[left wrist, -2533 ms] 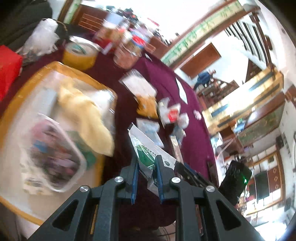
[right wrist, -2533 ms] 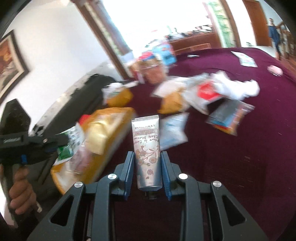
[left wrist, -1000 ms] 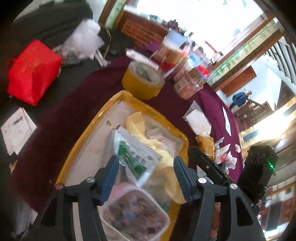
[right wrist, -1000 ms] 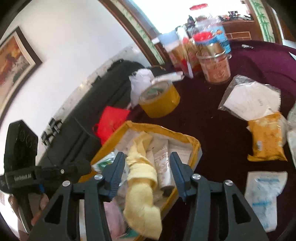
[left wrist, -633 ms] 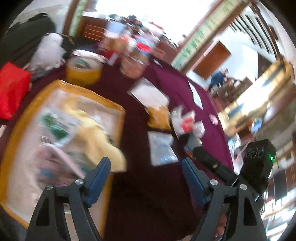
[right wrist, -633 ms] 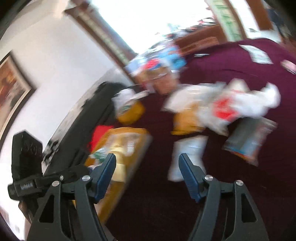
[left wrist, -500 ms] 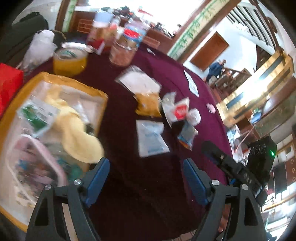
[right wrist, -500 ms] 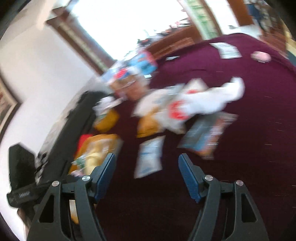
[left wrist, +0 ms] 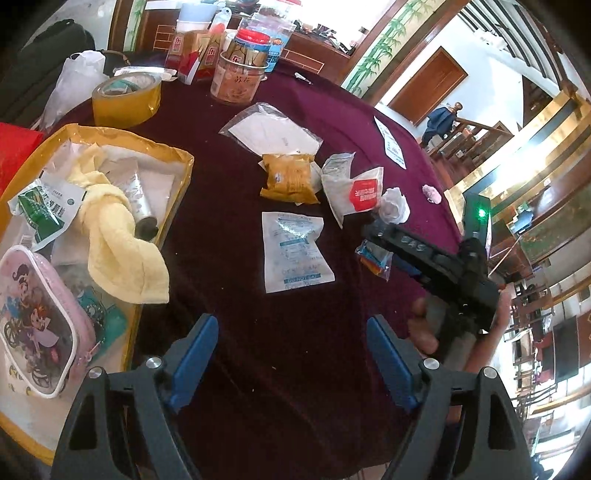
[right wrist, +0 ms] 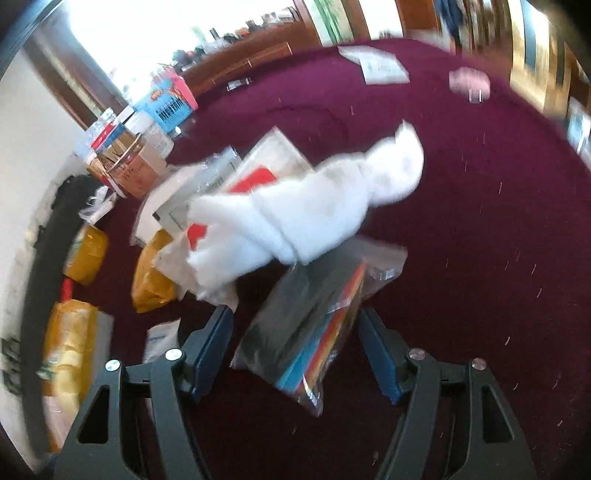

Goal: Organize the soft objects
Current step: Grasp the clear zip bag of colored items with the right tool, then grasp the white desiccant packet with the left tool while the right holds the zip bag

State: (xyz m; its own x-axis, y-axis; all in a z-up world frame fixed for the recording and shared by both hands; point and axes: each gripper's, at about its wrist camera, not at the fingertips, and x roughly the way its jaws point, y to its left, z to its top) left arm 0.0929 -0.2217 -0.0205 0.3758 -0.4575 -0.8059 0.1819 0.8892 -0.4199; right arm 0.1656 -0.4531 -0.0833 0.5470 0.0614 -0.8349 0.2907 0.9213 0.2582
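Right view smeared — tray (right wrist: 70, 332) blurred

Bare maroon tabletop (left wrist: 280, 354) lies open before the left hand-held gripper (left wrist: 291, 354). The clear bag of coloured sheets (right wrist: 310, 325) and fluffy white wadding (right wrist: 310, 214) crowd the right hand-held gripper (right wrist: 295, 350).

I'm looking across a round worktop (left wrist: 303, 354) covered in deep maroon cloth. Bright daylight floods in from a window (right wrist: 159, 33) on the far side, blowing out to white. Below it I see a dark wooden sideboard (left wrist: 306, 48). To the far right there's a brown wooden door (left wrist: 428, 88) in a white wall, with a bamboo-painted frame (left wrist: 373, 51) beside it. Further right, a wooden staircase (left wrist: 476, 136) with railings, and a figure in blue (left wrist: 439, 122) standing by it. On the left of the right wrist view, I get a plain white wall (right wrist: 33, 122).
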